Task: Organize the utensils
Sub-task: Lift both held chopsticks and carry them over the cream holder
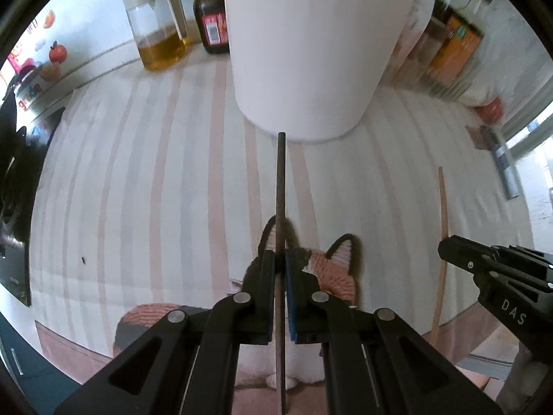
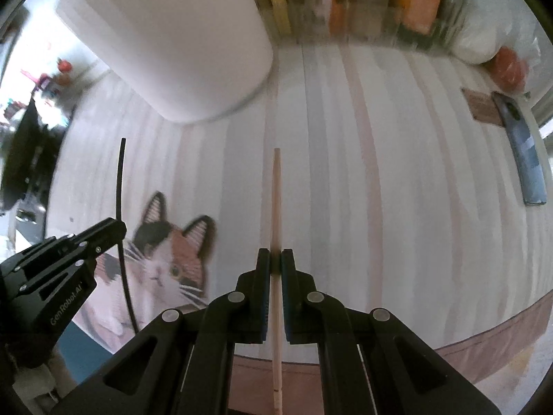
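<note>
A dark chopstick (image 1: 280,186) is clamped in the left tool (image 1: 280,259) and a pale chopstick (image 2: 276,200) in the right tool (image 2: 275,259), each pointing lengthwise ahead toward the white holder (image 1: 311,52), nearer the left.

A round worktop (image 1: 138,173) under a pale cloth with pink stripes — bright daylight enters through a window (image 1: 539,145) at the right, and a pale wall (image 1: 100,45) stands behind.
</note>
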`<state>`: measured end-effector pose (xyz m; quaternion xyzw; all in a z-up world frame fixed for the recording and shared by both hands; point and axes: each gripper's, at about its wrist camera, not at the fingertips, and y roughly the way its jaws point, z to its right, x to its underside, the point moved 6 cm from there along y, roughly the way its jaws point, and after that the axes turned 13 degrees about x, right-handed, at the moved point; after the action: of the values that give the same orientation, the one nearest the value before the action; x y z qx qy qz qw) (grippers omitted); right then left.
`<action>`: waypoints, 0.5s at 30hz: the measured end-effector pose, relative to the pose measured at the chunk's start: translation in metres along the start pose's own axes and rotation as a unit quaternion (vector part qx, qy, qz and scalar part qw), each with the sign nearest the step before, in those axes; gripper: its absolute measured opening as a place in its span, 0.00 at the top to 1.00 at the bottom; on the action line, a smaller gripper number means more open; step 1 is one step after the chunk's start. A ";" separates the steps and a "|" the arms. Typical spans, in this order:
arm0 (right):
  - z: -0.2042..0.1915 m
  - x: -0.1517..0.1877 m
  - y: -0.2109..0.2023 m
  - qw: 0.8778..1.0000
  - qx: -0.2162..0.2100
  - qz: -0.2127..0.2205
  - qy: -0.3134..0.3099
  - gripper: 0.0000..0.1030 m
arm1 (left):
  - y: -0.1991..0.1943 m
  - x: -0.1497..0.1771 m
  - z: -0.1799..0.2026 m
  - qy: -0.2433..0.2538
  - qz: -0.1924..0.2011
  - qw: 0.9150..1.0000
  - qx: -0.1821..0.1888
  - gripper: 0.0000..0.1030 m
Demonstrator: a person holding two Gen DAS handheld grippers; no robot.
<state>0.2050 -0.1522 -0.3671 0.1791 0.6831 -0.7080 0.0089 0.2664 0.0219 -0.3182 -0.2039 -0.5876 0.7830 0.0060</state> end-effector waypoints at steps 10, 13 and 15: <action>0.004 -0.027 -0.045 0.996 -0.022 0.085 0.018 0.94 | -0.042 -0.016 0.007 0.013 0.051 0.999 0.009 0.97; 0.000 -0.034 -0.054 0.994 -0.025 0.107 0.024 0.94 | -0.053 -0.022 0.009 0.017 0.066 0.998 0.012 0.97; 0.000 -0.038 -0.062 0.992 -0.027 0.122 0.030 0.94 | -0.061 -0.027 0.011 0.019 0.078 0.997 0.013 0.97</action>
<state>0.2248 -0.1572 -0.2973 0.2822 0.6749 -0.6771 0.0799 0.2731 0.0240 -0.2513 -0.2645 -0.5597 0.7843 -0.0415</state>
